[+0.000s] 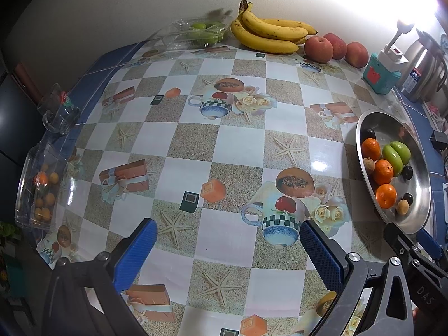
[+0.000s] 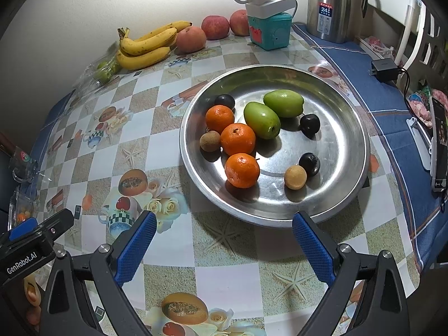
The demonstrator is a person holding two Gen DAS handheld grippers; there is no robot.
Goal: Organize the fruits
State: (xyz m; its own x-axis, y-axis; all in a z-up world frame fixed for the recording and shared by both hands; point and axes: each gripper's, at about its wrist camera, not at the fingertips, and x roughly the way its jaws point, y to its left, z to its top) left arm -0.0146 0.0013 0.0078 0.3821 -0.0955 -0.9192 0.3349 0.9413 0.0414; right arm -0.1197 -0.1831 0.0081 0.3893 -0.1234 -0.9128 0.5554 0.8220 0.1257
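Jaws wide, clear of steel tray (image 2: 347, 106)

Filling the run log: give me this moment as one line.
left gripper: open, empty, over table | right gripper: open, empty, before metal plate | plate: three oranges, two green fruits, small fruits

White wall (image 1: 112, 5) behind table, bright glare upper right. Checkered patterned tablecloth (image 1: 218, 145) over blue cloth (image 2: 392, 128). White chair frame (image 2: 414, 28) at right edge.
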